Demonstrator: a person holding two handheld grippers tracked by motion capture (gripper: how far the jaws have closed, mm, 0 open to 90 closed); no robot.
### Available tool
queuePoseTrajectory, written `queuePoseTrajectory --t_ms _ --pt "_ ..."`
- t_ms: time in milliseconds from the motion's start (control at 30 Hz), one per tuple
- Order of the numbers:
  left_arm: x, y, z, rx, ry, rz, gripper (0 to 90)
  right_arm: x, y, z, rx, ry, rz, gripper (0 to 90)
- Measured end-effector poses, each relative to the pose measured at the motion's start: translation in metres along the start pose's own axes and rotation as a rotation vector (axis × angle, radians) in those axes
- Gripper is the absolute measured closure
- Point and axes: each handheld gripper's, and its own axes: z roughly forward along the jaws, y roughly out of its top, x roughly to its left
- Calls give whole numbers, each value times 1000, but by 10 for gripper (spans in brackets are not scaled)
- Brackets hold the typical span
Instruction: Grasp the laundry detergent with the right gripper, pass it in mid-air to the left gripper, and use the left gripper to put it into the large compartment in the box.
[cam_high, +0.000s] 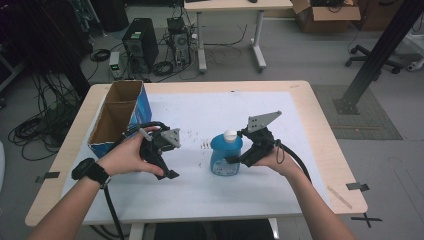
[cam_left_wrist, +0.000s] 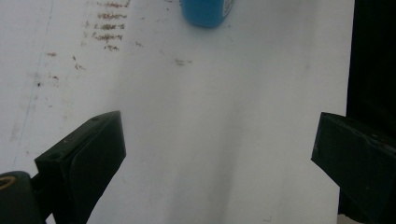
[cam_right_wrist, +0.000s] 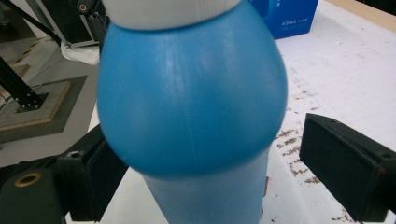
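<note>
Bottle (cam_right_wrist: 191, 102) between right gripper (cam_right_wrist: 201, 182) jaws

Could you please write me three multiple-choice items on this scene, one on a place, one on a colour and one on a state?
1. Where does the cardboard box stand on the table?
A. at its far left
B. at its near right
C. at its middle

2. What colour is the cap of the blue bottle?
A. red
B. white
C. black

3. How do the jaws of the left claw stand?
A. shut on the bottle
B. shut on the box
C. wide apart over the bare white sheet

Answers: 1 A, the high view shows the box by the far left corner. 2 B, the cap is white above the blue body. 3 C, the left gripper view shows nothing between the jaws.
</note>
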Motion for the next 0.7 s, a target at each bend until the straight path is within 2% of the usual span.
queuePoseTrajectory --t_ms 700 --pt "0 0 -2 -2 1 2 33 -2 -1 8 -16 22 -19 245"
